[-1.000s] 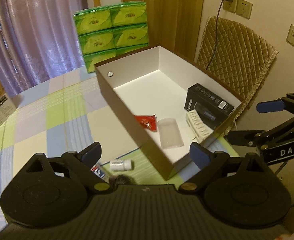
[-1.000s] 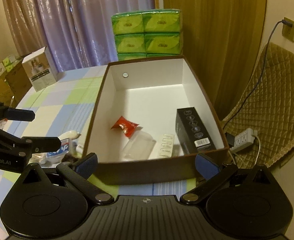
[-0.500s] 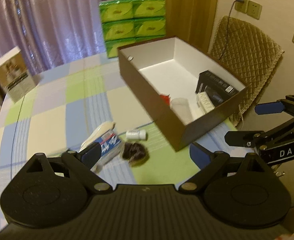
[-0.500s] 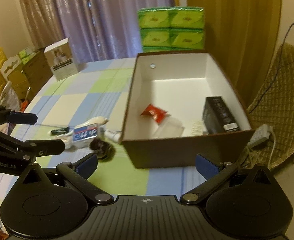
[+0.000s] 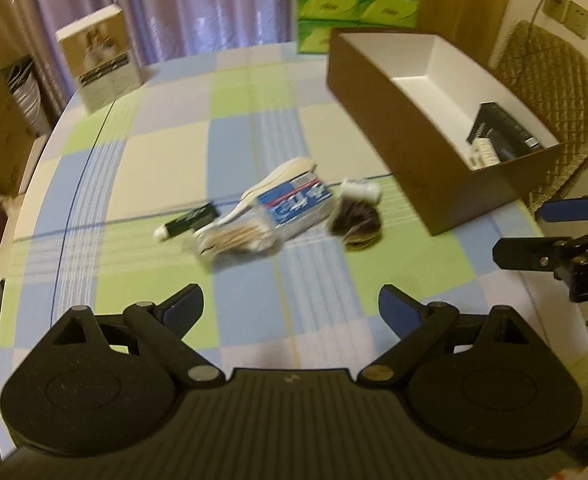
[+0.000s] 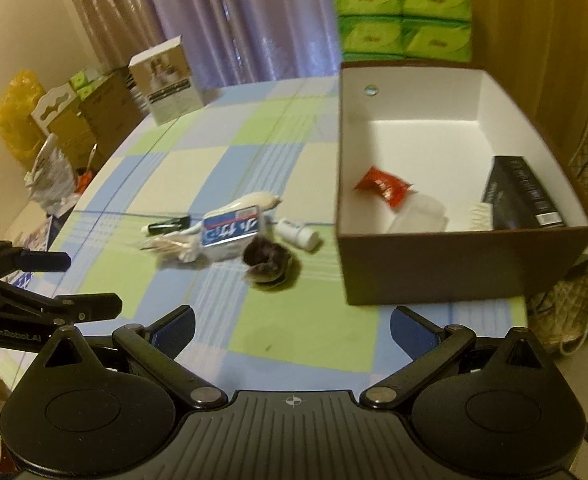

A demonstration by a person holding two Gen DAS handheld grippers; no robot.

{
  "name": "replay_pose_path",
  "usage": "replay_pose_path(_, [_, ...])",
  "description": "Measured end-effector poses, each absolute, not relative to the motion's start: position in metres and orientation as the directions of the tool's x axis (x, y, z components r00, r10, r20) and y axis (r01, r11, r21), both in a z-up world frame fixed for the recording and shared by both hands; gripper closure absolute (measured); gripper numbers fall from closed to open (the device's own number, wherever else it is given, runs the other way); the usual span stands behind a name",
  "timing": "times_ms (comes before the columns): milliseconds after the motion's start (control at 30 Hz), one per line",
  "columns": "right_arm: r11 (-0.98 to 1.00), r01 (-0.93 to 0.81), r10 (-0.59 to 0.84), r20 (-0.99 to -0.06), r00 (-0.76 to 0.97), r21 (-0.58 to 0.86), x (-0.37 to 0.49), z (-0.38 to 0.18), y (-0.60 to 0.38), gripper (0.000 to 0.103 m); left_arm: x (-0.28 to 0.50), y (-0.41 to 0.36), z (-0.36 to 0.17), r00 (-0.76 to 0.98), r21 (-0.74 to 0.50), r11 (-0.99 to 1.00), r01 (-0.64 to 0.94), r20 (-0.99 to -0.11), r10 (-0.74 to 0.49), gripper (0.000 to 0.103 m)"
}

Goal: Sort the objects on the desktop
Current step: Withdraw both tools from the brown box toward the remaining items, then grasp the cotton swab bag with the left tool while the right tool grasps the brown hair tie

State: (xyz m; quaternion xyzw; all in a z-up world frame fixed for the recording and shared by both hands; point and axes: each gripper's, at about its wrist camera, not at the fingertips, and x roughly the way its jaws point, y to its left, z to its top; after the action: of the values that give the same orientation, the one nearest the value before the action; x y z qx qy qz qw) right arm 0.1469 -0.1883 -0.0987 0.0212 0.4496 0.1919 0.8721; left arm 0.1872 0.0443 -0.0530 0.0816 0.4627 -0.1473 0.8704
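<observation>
Checked blue, green and cream cloth covers the round worktop (image 5: 166, 160), with purple curtains (image 6: 230, 20) behind it and a stack of green tissue packs (image 6: 401, 16) at the far edge. Loose stuff sits in a little heap mid-table: a white packet with a blue and red label (image 5: 295, 204), a clear bag of cotton swabs (image 5: 234, 238) touching it, a small black tube with a white tip (image 5: 188, 222) just beside that, a small white bottle lying on its side (image 6: 297, 234), and a dark brown furry clump (image 6: 268, 264) right next to the bottle.

To the right is a brown cardboard box with a white inside (image 6: 465, 268). It holds a red snack wrapper (image 6: 383, 186), a clear plastic case (image 6: 417, 218), a white blister-looking pack (image 6: 473, 216) and a tall black carton (image 6: 521, 192) along the right wall. A tan and white product box (image 5: 100, 58) stands upright far left.

Left hand-held gripper (image 5: 290, 312) hangs over the near edge, fingers spread wide with nothing between them. Right hand-held gripper (image 6: 292, 330) is the same, wide apart and empty, near the box's front corner.
</observation>
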Motion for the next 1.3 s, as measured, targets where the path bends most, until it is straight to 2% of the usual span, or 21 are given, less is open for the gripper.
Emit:
replay_pose_path(500, [0.929,-0.327,0.334,-0.765,0.551,0.171,0.157,-0.126,-0.137,0.003,0.210,0.088,-0.075,0.568,0.023,0.939,0.344,-0.801,-0.188,0.015])
replay_pose_path(567, [0.932,-0.325,0.326,-0.763,0.558,0.160,0.161,-0.132,-0.128,0.008,0.217,0.091,-0.079,0.568,0.036,0.928,0.370,-0.800,-0.196,0.015])
replay_pose_path(600, [0.931,-0.328,0.331,-0.758,0.562,0.163,0.162,-0.134,-0.125,0.015,0.220,0.093,-0.081,0.570,0.041,0.923,0.383,-0.797,-0.201,0.016])
replay_pose_path(700, [0.934,-0.323,0.320,-0.760,0.565,0.153,0.169,-0.143,-0.112,0.025,0.233,0.095,-0.088,0.560,0.054,0.909,0.413,-0.803,-0.207,0.022])
replay_pose_path(833, [0.945,-0.295,0.291,-0.767,0.572,0.138,0.178,-0.155,-0.103,0.038,0.249,0.097,-0.097,0.542,0.048,0.888,0.457,-0.807,-0.236,0.023])
replay_pose_path(1133, [0.970,-0.209,0.225,-0.791,0.569,0.126,0.204,-0.176,-0.100,0.040,0.286,0.085,-0.118,0.489,0.076,0.783,0.617,-0.817,-0.306,0.026])
replay_pose_path(1300, [0.978,-0.165,0.201,-0.811,0.550,0.130,0.211,-0.182,-0.105,0.040,0.308,0.075,-0.138,0.436,0.099,0.712,0.695,-0.846,-0.308,0.039])
